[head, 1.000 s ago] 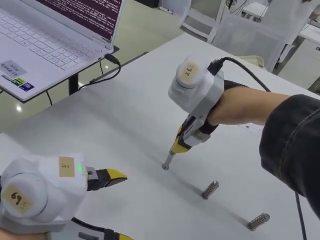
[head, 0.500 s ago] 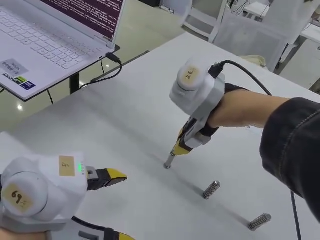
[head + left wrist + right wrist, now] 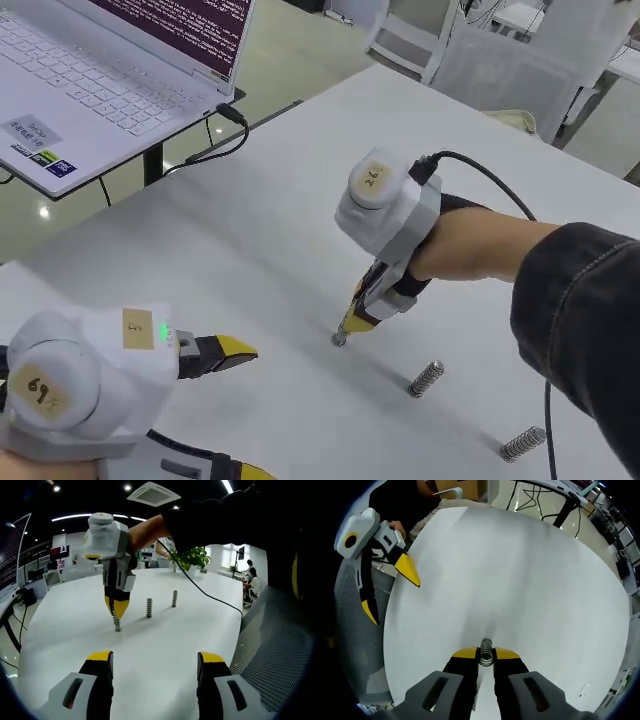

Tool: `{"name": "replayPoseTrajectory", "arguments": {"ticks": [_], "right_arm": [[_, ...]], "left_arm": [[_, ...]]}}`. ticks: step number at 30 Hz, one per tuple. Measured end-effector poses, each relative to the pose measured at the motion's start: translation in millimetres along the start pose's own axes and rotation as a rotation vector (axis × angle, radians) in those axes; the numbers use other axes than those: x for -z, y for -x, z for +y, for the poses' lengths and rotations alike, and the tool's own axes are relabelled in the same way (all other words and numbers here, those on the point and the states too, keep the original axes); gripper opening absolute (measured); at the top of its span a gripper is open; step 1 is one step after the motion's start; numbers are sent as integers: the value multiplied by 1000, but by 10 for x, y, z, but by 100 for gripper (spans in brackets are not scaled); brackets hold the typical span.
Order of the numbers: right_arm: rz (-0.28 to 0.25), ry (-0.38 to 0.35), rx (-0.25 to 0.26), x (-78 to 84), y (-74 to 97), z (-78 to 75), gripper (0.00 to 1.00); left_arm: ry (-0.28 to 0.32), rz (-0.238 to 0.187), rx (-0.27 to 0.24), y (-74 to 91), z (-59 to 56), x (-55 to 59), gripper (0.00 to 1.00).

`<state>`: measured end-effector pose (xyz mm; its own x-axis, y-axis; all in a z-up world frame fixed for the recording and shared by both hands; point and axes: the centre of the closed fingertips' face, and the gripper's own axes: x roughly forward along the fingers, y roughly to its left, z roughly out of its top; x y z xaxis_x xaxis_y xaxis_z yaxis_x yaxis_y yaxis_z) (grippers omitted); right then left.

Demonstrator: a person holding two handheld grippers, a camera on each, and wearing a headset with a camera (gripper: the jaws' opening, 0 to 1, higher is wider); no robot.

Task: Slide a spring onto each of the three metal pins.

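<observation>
The right claw [image 3: 347,328] is clenched on a coil spring [image 3: 486,657] that stands on the white surface [image 3: 250,220] just below the centre of the head view, with its long axis upright, in line with the jaws, and its lower end at the surface. A second spring [image 3: 425,378] stands at 4 o'clock from the first, and a third spring [image 3: 523,443] stands farther out on the same line; the left gripper view shows both upright. The left claw [image 3: 245,410] hovers at 7 o'clock in the head view, released, with its jaws spread and grasping nothing.
</observation>
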<state>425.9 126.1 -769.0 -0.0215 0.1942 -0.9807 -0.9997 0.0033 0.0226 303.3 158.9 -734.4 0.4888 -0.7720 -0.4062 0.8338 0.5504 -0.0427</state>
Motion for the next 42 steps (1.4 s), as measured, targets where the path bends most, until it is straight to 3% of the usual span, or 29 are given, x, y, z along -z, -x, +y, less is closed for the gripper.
{"name": "replayPoseTrajectory", "arguments": {"ticks": [11, 22, 29, 42], "right_arm": [[12, 15, -1, 26, -130, 81, 8], [9, 29, 8, 16, -137, 92, 9], [-3, 27, 16, 21, -129, 92, 18], [-87, -9, 38, 24, -78, 83, 51]], "left_arm": [[-2, -4, 1, 4, -2, -12, 64], [-5, -3, 1, 0, -1, -20, 64], [-4, -2, 3, -1, 0, -26, 64], [-10, 8, 23, -49, -45, -43, 64]]}}
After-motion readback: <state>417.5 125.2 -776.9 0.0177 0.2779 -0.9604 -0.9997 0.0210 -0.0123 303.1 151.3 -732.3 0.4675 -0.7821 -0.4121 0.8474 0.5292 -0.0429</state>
